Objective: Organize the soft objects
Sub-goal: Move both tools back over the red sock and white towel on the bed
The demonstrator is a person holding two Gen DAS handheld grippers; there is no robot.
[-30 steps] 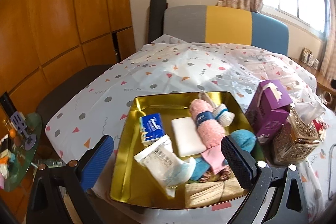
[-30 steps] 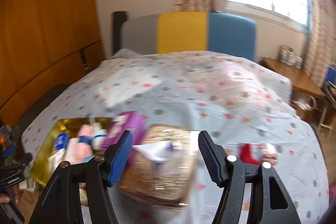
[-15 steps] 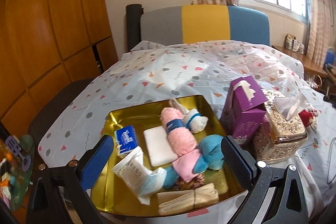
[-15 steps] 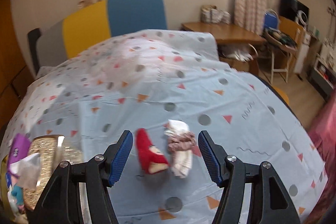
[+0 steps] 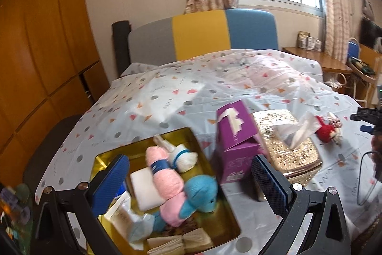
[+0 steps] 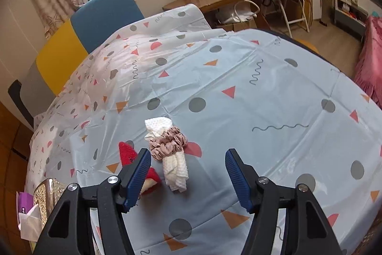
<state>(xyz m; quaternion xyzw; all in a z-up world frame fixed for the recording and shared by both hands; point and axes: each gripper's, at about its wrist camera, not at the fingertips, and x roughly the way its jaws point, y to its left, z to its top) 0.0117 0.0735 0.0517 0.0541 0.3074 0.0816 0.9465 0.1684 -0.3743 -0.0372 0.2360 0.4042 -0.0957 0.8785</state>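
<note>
Gold tray (image 5: 203, 157) sits at the near left corner of the desk (image 6: 238, 92), crowded with a pink towel roll (image 5: 164, 173) and a blue plush toy (image 5: 200, 192). Over it the left claw (image 5: 191, 183) hangs released, gripping nothing. Near the desk's middle, the right claw (image 6: 188, 173) is also released, above a white cloth (image 6: 175, 171) wrapped by a pink scrunchie (image 6: 167, 142), beside a red toy (image 6: 126, 152).

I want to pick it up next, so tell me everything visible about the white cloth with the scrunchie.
The white waffle-textured cloth is rolled into a loose bundle, cinched near its middle by a dusty-pink satin scrunchie. One end fans out beyond the scrunchie; the other hangs in folds. It lies flat on the patterned tablecloth, beside a red soft item, ahead of the open right gripper, untouched.
</note>
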